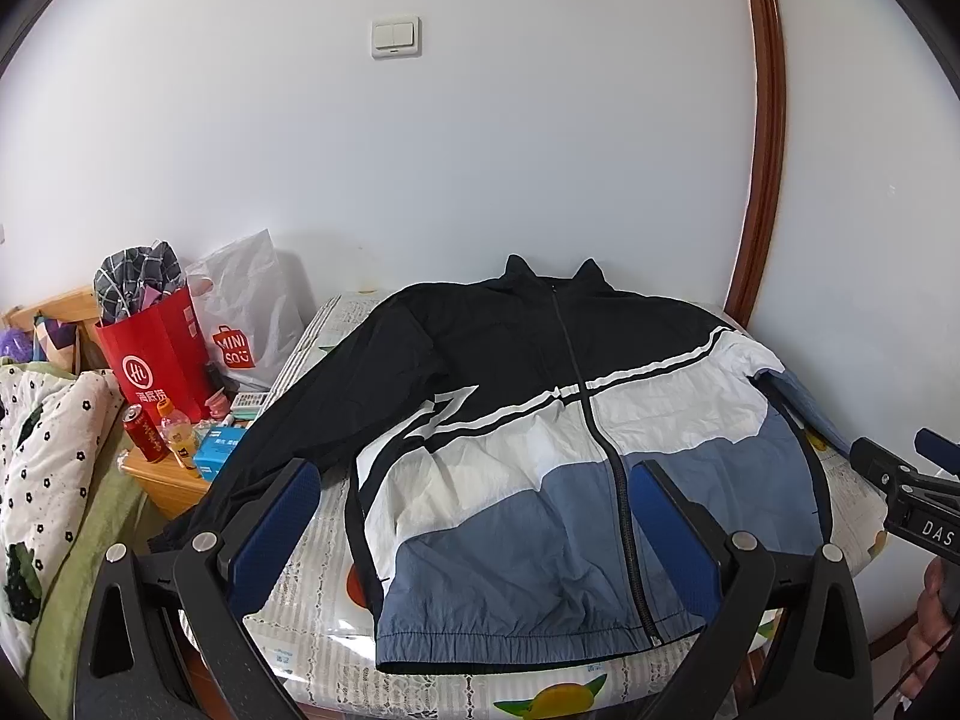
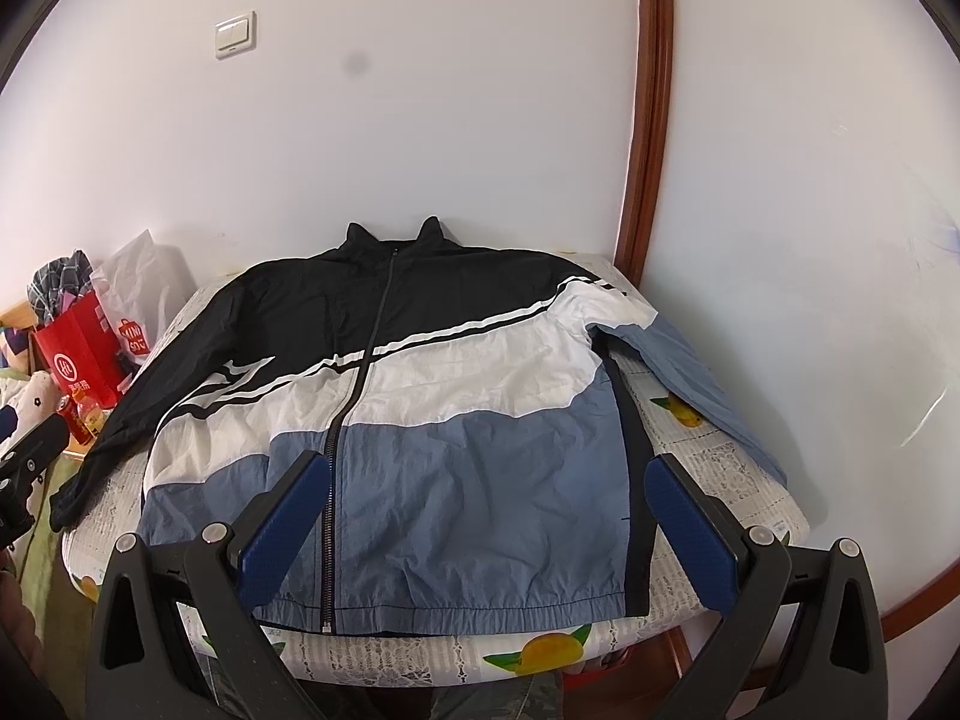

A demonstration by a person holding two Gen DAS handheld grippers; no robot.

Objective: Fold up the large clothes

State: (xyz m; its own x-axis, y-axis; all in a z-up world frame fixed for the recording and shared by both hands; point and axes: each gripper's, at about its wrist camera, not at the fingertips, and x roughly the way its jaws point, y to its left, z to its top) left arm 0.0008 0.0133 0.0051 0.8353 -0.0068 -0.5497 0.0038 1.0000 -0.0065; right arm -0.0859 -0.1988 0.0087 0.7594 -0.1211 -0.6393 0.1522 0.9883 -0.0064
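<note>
A zip-up jacket (image 1: 540,420) in black, white and blue lies spread flat, front up, on a small table (image 1: 312,648) with a patterned fruit cloth. Its black sleeve trails off the table's left side, and its blue sleeve (image 2: 702,384) runs down the right side. My left gripper (image 1: 474,474) hovers open above the jacket's lower left part, holding nothing. Over the blue hem area, my right gripper (image 2: 489,468) is open too, with nothing between its blue pads (image 2: 282,528). The jacket (image 2: 420,396) fills most of the table (image 2: 720,462) in the right wrist view.
A red paper bag (image 1: 159,360) and a white plastic bag (image 1: 246,306) stand left of the table. A red can (image 1: 144,433), a bottle and boxes sit on a wooden stand. Floral bedding (image 1: 42,450) lies far left. White wall and brown door frame (image 1: 762,138) behind.
</note>
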